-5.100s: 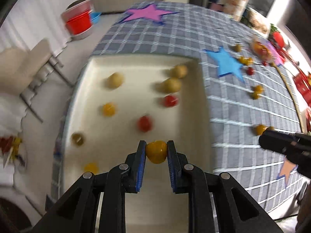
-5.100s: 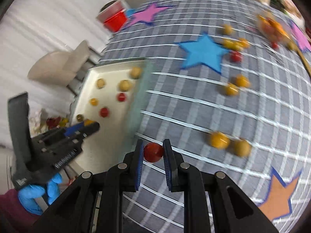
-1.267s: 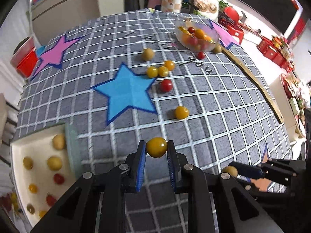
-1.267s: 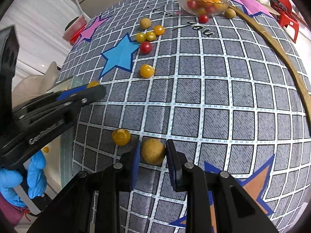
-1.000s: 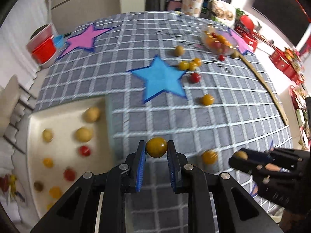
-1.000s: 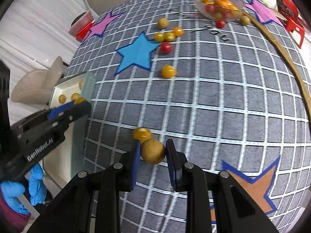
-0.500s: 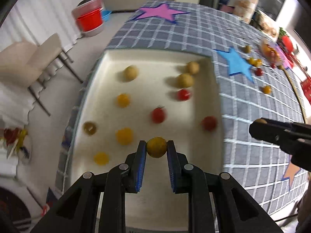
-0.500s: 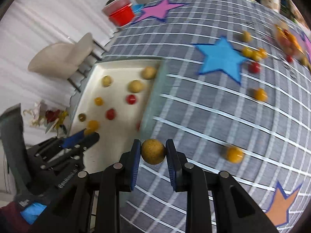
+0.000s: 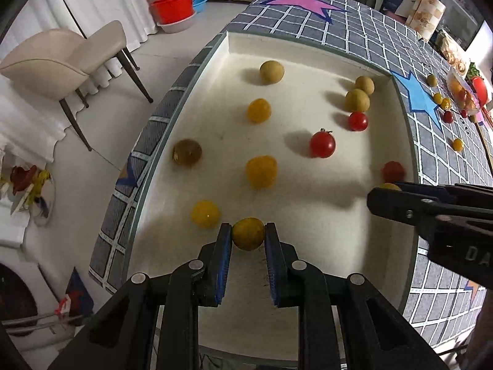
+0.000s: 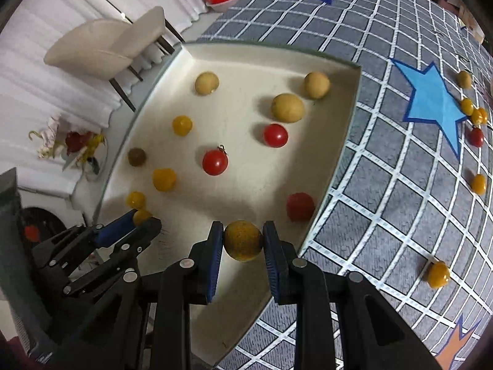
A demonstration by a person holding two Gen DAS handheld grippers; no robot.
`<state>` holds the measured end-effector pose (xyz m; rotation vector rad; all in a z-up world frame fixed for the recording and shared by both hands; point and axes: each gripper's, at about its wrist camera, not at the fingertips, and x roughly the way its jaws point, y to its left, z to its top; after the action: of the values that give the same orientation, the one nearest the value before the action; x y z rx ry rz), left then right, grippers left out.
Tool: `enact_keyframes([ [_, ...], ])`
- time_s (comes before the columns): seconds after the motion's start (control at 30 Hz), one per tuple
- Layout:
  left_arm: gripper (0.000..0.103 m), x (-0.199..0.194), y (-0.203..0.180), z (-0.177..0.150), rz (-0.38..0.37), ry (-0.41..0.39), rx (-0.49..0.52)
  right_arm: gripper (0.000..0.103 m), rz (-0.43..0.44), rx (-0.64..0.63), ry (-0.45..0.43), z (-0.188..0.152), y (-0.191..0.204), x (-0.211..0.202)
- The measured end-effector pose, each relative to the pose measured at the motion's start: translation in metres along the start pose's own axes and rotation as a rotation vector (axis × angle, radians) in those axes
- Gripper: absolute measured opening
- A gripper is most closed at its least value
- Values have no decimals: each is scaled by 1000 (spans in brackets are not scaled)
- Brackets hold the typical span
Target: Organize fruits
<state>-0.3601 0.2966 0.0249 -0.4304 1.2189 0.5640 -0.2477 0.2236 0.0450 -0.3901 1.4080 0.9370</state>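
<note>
A cream tray (image 9: 308, 49) (image 10: 268, 52) sits at the table's left end and holds several yellow, tan and red fruits. My left gripper (image 9: 248, 234) is shut on a yellow cherry tomato (image 9: 248, 233) just above the tray's near part. In the right wrist view that same left gripper (image 10: 140, 217) shows at the lower left with its tomato. My right gripper (image 10: 242, 240) is shut on a tan round fruit (image 10: 242, 240) over the tray's near right side, beside a red tomato (image 10: 299, 206). In the left wrist view the right gripper (image 9: 389, 189) comes in from the right.
Loose fruits lie on the grey checked cloth: a yellow one (image 10: 437, 274), an orange one (image 10: 478, 183), a red one (image 10: 476, 137). A blue star (image 10: 431, 101) is printed there. A beige chair (image 9: 61, 58) and red tubs (image 9: 172, 7) stand on the floor past the tray.
Both grippers have swung left from over the checked cloth to above the tray, each keeping its fruit. The tray looms larger than half a second ago.
</note>
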Motion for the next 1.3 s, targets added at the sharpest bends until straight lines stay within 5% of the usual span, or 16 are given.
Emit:
enact_keyframes([
  [0.47,24,5,-6,1,17,6,28,29,-76,-16,43,6,13,24],
  [0.53,36,4,-7,2,28,5,36,29,-76,-14,48,7,15,25],
  [0.57,65,4,-7,1,24,7,36,29,-74,-11,53,7,16,25],
  [0.6,81,3,-7,0,24,-1,29,31,-70,-10,56,8,19,26],
  [0.73,81,0,-9,-1,29,4,42,45,-55,-13,56,11,19,21],
  [0.9,81,-3,-8,-2,22,38,45,81,-37,-19,32,14,28,6],
  [1.1,81,-17,-9,2,9,69,53,86,-47,15,51,13,25,-14],
  [1.23,81,-27,-11,3,9,89,74,103,-61,28,69,4,16,-30],
  [1.3,81,-34,-11,3,-3,96,81,103,-71,22,80,-1,14,-38],
])
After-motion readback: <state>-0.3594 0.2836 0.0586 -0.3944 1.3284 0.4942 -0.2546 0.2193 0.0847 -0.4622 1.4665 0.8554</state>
